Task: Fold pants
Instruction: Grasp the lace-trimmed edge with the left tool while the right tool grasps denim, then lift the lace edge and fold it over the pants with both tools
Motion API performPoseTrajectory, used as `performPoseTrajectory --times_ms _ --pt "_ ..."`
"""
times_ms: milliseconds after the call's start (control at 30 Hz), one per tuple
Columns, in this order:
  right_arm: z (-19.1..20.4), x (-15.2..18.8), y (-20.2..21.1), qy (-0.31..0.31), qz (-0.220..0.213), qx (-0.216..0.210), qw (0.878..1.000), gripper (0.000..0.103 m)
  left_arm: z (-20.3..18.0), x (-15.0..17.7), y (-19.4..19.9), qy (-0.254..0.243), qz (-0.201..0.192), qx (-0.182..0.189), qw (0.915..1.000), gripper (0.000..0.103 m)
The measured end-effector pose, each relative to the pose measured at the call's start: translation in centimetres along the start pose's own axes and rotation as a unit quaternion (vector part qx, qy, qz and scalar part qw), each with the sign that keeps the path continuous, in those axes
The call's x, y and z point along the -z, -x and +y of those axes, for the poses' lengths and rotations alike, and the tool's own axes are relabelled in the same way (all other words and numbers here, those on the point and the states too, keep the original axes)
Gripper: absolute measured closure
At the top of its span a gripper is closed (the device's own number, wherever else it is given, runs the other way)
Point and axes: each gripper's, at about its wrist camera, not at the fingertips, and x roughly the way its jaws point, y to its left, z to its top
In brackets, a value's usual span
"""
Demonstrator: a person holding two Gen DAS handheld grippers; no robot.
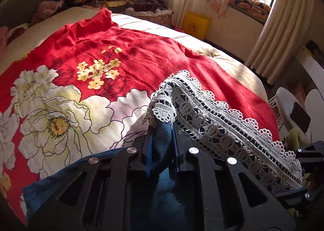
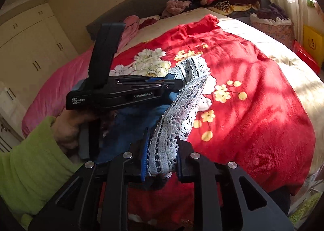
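Blue pants (image 1: 162, 139) with lace-trimmed hem (image 1: 222, 121) — being pinched by left tongs (image 1: 162, 135) and right tongs (image 2: 162, 156), lifting off the red floral bedspread (image 1: 141, 52) — next calling for carrying hem toward waistband.

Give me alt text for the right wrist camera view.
The right gripper pinches the white lace hem of blue pants, while the left gripper holds them alongside, above a red floral bedspread.
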Motion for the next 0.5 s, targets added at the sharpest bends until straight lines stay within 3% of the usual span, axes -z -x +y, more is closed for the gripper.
performPoseTrajectory --times_ms 233,400,500 --pt "6.9 -2.5 -0.7 0.060 -0.004 -0.054 0.997 0.083 4.0 1.3 6.4 0.052 -0.053 -0.010 0.9972 0.094" --pt "11.2 -1.8 -4.9 0.102 0.050 -0.066 0.991 0.083 7.5 5.4 8.7 0.079 -0.046 -0.093 0.9915 0.086" --pt "13.7 -0.3 -7.2 0.128 0.084 -0.072 0.986 0.083 10.1 9.1 10.3 0.129 -0.036 -0.124 0.9832 0.085"
